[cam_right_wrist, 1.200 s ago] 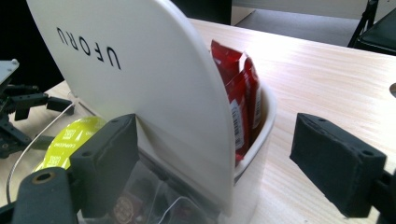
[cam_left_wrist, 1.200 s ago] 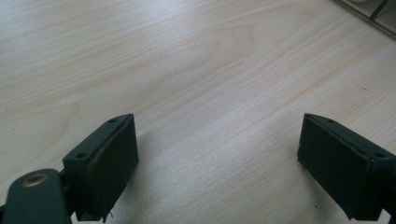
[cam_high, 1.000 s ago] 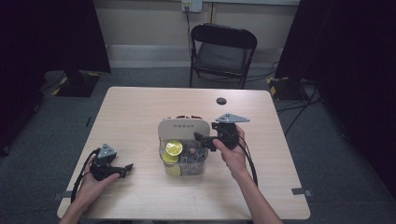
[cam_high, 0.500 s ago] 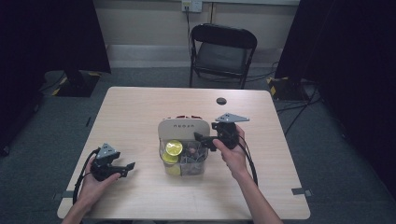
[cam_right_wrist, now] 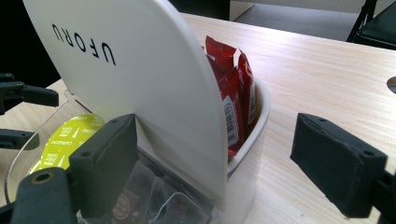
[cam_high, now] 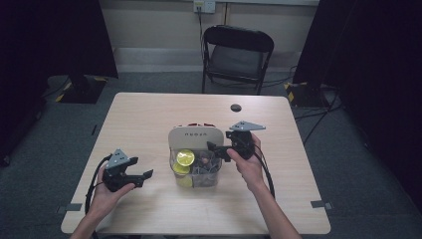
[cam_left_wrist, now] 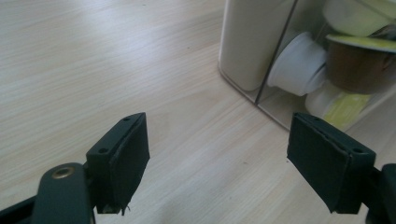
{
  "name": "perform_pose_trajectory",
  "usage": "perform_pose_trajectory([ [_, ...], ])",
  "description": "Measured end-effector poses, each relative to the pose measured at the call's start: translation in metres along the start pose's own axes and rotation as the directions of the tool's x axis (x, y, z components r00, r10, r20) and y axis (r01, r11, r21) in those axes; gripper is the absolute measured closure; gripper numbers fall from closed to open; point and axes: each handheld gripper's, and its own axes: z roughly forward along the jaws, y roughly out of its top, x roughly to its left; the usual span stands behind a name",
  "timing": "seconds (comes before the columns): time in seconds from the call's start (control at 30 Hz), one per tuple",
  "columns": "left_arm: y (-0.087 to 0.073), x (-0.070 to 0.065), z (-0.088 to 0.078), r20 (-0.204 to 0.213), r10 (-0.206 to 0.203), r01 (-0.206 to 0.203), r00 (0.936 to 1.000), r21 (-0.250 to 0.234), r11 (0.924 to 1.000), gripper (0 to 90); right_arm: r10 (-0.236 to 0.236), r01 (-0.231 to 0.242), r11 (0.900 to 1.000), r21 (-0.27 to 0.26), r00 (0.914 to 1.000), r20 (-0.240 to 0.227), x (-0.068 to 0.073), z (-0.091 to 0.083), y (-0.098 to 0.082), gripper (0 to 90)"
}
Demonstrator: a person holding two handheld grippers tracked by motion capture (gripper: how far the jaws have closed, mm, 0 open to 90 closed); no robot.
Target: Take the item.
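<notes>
Right gripper (cam_high: 219, 148): jaws apart, straddling the white divider wall (cam_right_wrist: 140, 79) of the pod organizer (cam_high: 195, 135) at table centre. Left gripper (cam_high: 142, 175): jaws apart, just been closing, empty, left of the organizer's coffee pods (cam_left_wrist: 299, 65).

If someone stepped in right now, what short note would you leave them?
Left gripper: jaws have just been closing, still apart, nothing between them, over bare table left of the organizer.
Right gripper: open, at the organizer's right side, one jaw by the white divider.
Coffee pods fill the clear front bin; red sachets stand behind the divider.
Nothing is out yet; picking still lies ahead.
</notes>
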Motion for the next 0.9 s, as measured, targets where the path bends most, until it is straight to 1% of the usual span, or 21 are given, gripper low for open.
perform_pose_trajectory([
  [0.1,0.004,-0.004,0.0,0.014,0.012,-0.012,0.9998,-0.008,0.9999,20.6,0.002,-0.002,1.0,-0.001,1.0,-0.001,0.0,0.0,0.001,14.0],
  [0.2,0.007,-0.006,-0.001,0.025,0.013,-0.013,0.9996,-0.01,0.9999,22.3,0.0,0.0,1.0,-0.001,1.0,-0.001,0.001,0.0,0.001,14.1],
  [0.27,0.011,-0.009,-0.001,0.044,0.022,-0.021,0.9988,-0.015,0.9997,22.7,0.0,0.0,1.0,0.0,1.0,-0.002,0.001,0.0,0.002,13.9],
  [0.33,0.013,-0.011,-0.002,0.042,0.027,-0.026,0.9987,-0.021,0.9994,22.8,-0.002,0.002,1.0,0.0,1.0,-0.002,0.0,0.001,0.002,13.9],
  [0.37,0.013,-0.012,-0.003,0.051,0.025,-0.024,0.9984,-0.033,0.9992,23.2,-0.001,0.001,1.0,0.0,1.0,-0.004,0.0,0.001,0.002,13.8],
  [0.47,0.02,-0.015,-0.002,0.058,0.027,-0.025,0.9979,-0.047,0.9986,23.9,-0.003,0.003,1.0,0.003,0.9999,-0.014,0.0,0.002,0.005,13.4],
  [0.5,0.02,-0.015,-0.002,0.058,0.027,-0.025,0.9979,-0.047,0.9986,23.9,-0.005,0.005,1.0,0.003,0.9999,-0.015,0.001,0.002,0.005,13.4],
  [0.57,0.025,-0.016,-0.003,0.068,0.019,-0.015,0.9975,-0.056,0.9983,23.9,-0.006,0.006,1.0,0.003,0.9999,-0.015,0.001,0.002,0.005,13.4],
  [0.6,0.027,-0.017,-0.004,0.074,0.024,-0.02,0.997,-0.058,0.9981,23.7,-0.006,0.006,1.0,0.003,0.9999,-0.015,0.001,0.002,0.005,13.5],
  [0.63,0.029,-0.018,-0.004,0.088,0.019,-0.012,0.996,-0.075,0.9971,22.7,-0.007,0.007,1.0,0.004,0.9999,-0.013,0.001,0.002,0.005,13.5],
  [0.67,0.03,-0.019,-0.004,0.091,0.023,-0.016,0.9956,-0.079,0.9967,22.4,-0.008,0.008,1.0,0.005,0.9999,-0.01,0.001,0.001,0.005,13.5],
  [0.73,0.032,-0.021,-0.004,0.093,0.041,-0.034,0.9948,-0.069,0.9971,22.1,-0.008,0.008,1.0,0.003,0.9999,-0.008,0.001,0.001,0.005,13.6],
  [0.8,0.034,-0.022,-0.005,0.105,0.044,-0.036,0.9935,-0.08,0.9962,22.1,-0.012,0.012,1.0,0.004,0.9999,-0.005,0.001,0.001,0.005,13.4],
  [0.83,0.036,-0.022,-0.006,0.102,0.049,-0.041,0.9935,-0.083,0.9957,22.0,-0.013,0.013,1.0,0.004,0.9999,-0.006,0.001,0.001,0.005,13.4],
  [0.87,0.037,-0.024,-0.008,0.107,0.046,-0.037,0.9932,-0.084,0.9958,22.2,-0.012,0.012,1.0,0.005,0.9999,-0.007,0.001,0.001,0.005,13.4],
  [0.9,0.038,-0.024,-0.009,0.119,0.046,-0.036,0.9918,-0.087,0.9956,23.5,-0.011,0.011,1.0,0.005,0.9999,-0.006,0.001,0.001,0.005,13.5],
])
